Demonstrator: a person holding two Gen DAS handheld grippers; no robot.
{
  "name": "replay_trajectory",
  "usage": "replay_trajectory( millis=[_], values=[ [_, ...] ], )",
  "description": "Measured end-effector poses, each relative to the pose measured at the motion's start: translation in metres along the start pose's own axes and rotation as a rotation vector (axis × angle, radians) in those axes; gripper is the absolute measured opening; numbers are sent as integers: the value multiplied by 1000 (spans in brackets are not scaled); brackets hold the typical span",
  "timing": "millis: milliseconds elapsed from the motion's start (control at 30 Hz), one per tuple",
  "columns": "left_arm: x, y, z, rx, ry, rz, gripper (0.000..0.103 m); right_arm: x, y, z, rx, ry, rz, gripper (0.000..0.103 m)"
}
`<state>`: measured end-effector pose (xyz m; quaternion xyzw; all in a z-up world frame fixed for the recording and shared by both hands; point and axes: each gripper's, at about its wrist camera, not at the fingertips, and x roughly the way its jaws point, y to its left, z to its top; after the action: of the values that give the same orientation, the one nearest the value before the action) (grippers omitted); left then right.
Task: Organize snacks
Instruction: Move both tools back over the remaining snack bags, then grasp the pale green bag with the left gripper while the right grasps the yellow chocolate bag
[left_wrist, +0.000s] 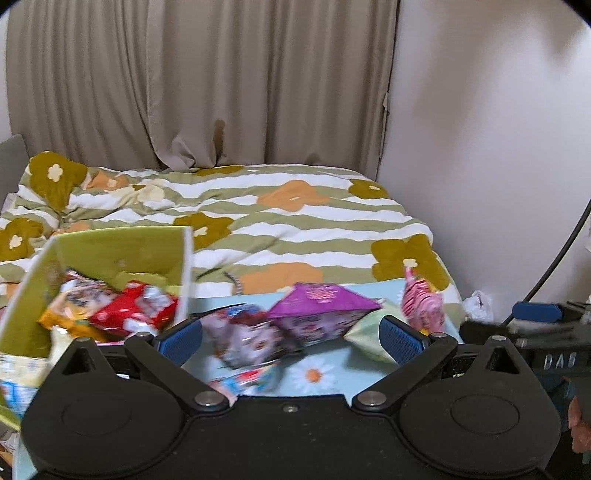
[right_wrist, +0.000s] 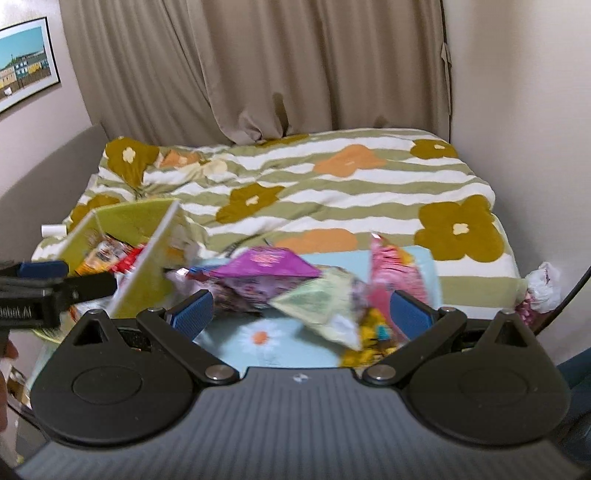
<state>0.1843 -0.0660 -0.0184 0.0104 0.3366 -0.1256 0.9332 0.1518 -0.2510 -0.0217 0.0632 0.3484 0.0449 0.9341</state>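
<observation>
A green box (left_wrist: 122, 251) at the left holds several snack packs, a red one (left_wrist: 136, 310) on top; it also shows in the right wrist view (right_wrist: 144, 273). Loose packs lie on a light blue daisy-print surface (left_wrist: 325, 373): a purple pyramid pack (left_wrist: 321, 299), a pale green pack (right_wrist: 325, 299), a pink striped pack (left_wrist: 423, 302), a whitish pack (left_wrist: 243, 336). My left gripper (left_wrist: 291, 338) is open and empty, with the packs just ahead of it. My right gripper (right_wrist: 301, 314) is open and empty above the pale green pack. All is motion-blurred.
A bed with a striped flower quilt (left_wrist: 280, 221) lies behind the surface. Beige curtains (left_wrist: 207, 81) hang at the back. A white wall (left_wrist: 480, 129) stands at the right. A crumpled plastic bag (right_wrist: 543, 284) sits at the right. A framed picture (right_wrist: 22, 66) hangs at the left.
</observation>
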Motion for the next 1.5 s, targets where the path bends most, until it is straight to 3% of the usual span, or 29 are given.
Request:
replay_trajectory(
  millis=[233,433,667,900,967,1500],
  values=[
    [45,-55,6,37,53,-8,103,21,-59,-2,-29,63,29,103],
    [93,-84,5,98,108,-37,103,44,-82,-12,-69,118,47,103],
    [143,-102,-1,198,155,-48,102,75,-82,-30,-176,187,82,103],
    [183,-116,-9,283,220,-38,95,107,-74,-44,-288,249,125,103],
    [191,-118,-12,299,238,-31,95,116,-72,-48,-313,273,141,98],
    [225,-126,-31,383,339,-18,84,143,-71,-56,-333,365,189,87]
  ],
)
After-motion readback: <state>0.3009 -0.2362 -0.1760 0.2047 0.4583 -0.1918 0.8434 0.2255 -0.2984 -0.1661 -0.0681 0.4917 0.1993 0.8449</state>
